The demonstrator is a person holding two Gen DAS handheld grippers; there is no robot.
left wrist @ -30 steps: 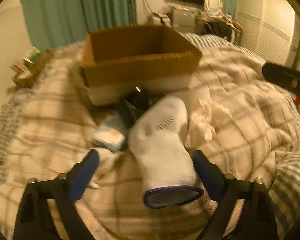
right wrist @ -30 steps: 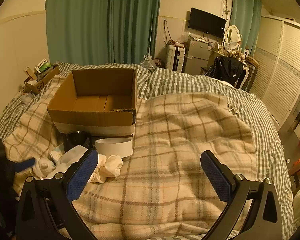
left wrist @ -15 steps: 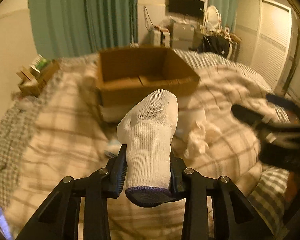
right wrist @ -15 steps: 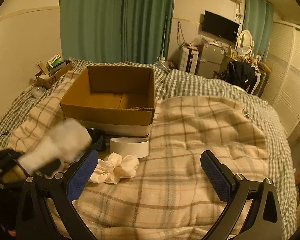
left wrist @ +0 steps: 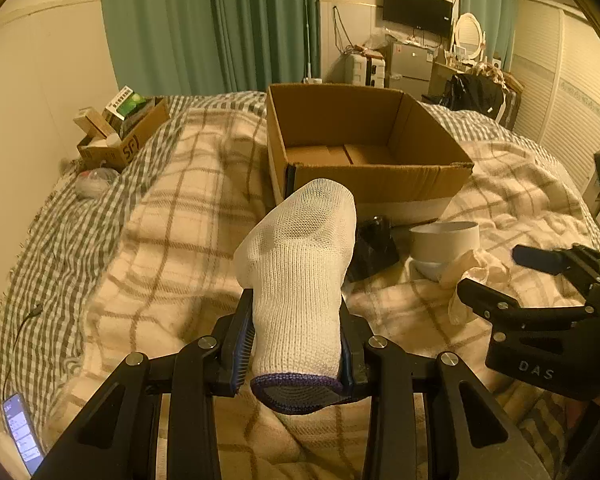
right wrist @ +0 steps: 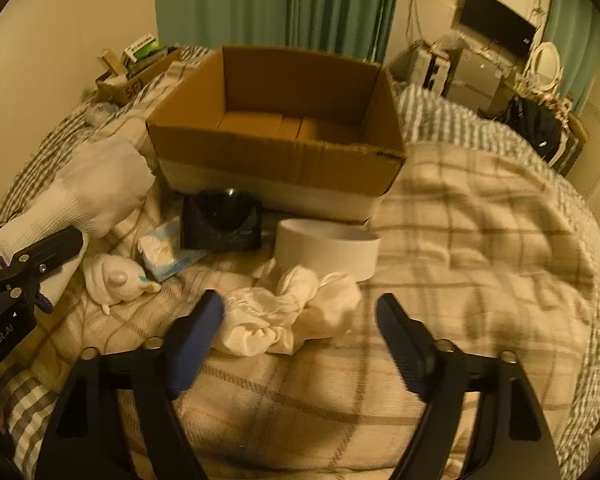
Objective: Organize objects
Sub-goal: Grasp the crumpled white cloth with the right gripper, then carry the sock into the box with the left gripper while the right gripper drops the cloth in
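Left tool (left wrist: pixel 296 350): we see its pads clamped on the cuff end of a white sock (left wrist: pixel 300 276), held up above the plaid blanket (left wrist: pixel 172 248), toe toward the cardboard box (left wrist: pixel 364 148). Right tool (right wrist: pixel 300 336): we see it spread wide over a crumpled cream cloth (right wrist: pixel 288 316). Near the box's front wall we note a white bowl (right wrist: pixel 328 248) and a black object (right wrist: pixel 220 216).

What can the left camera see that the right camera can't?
Only the left wrist view shows the phone at the bed's edge. Only the right wrist view shows the tissue pack and a small white plush toy. Both show the white sock clamped in the left gripper, the cardboard box and the open right gripper.
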